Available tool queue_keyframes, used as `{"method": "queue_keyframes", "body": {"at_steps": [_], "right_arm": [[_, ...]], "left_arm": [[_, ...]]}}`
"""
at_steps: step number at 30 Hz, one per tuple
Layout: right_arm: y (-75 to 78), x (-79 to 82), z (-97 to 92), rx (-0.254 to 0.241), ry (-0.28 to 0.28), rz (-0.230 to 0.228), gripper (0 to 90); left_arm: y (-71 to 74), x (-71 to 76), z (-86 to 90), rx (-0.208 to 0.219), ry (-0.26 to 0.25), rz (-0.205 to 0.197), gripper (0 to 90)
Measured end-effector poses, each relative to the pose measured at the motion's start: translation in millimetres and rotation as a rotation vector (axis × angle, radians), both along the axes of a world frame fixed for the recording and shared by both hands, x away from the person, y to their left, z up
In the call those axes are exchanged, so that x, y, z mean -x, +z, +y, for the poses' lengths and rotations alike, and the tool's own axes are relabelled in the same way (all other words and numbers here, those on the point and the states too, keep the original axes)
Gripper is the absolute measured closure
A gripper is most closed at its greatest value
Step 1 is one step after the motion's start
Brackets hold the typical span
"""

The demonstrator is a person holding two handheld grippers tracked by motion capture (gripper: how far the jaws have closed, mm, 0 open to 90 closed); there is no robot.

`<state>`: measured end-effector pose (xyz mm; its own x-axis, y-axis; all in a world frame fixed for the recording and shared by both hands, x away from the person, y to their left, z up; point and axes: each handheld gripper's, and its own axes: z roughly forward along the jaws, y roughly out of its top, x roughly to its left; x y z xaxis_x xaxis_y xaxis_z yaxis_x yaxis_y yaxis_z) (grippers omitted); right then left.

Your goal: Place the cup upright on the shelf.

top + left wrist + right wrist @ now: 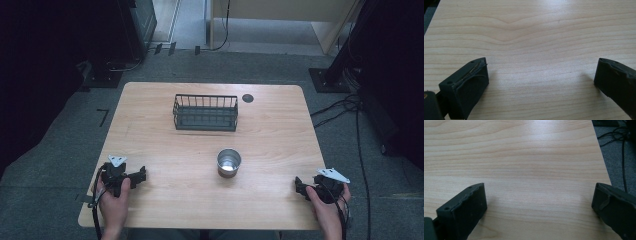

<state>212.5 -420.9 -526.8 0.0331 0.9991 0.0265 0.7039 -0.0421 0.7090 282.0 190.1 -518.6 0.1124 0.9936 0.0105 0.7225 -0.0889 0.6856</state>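
Both pairs of jaws stand spread wide with nothing but bare wood between them. The left gripper point(131, 177) rests near the table's point(280, 140) front left corner, the right gripper point(306, 187) near its front right corner, each held in a hand at the front edge. In the left gripper view the left gripper point(541, 75) looks along plain grain; in the right gripper view the right gripper point(539, 197) faces the table's right edge, with cables on the floor beyond.

Farther out, a small metal cup point(229, 162) stands upright a little right of the table's middle, between the two grippers and well apart from both. It looks empty, though the glare inside makes that hard to be sure of. Behind it, toward the back edge, sits a dark wire basket point(205, 113), apart from the cup and also empty as far as can be seen.

By my judgement nothing has been started: the cup is untouched on the wood, and the reach, the grasp and any move toward the basket are all left to do.
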Motion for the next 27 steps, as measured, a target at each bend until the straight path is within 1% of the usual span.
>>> {"method": "queue_keyframes", "body": {"at_steps": [3,5,7,8,10,17,22,27], "right_arm": [[0.1,-0.2,0.1,0.000,-0.007,0.000,0.0],[1.1,-0.3,-0.4,-0.003,-0.028,0.009,0.0],[2.6,0.4,-0.2,-0.001,-0.053,0.003,0.0],[3.9,0.8,0.4,-0.013,-0.054,-0.005,0.0],[8.1,1.4,3.0,-0.036,-0.041,-0.020,0.0],[26.5,-0.9,18.0,-0.068,0.012,-0.053,0.0],[41.7,-4.6,33.9,-0.088,0.054,-0.078,0.0],[59.7,-6.8,51.5,-0.082,0.105,-0.101,0.0]], "left_arm": [[0.0,0.0,0.0,0.000,0.000,0.000,0.0],[0.0,0.0,0.0,0.000,0.000,0.000,0.0],[0.0,0.0,0.0,0.000,0.000,0.000,0.0],[0.0,0.0,0.0,0.000,0.000,0.000,0.0],[0.1,0.0,0.1,0.000,0.000,0.001,0.0],[0.0,0.0,0.0,0.000,0.000,0.000,0.0],[0.0,0.0,0.1,0.000,0.000,0.000,0.0],[0.0,0.0,0.0,0.000,0.000,0.000,0.0]]}}
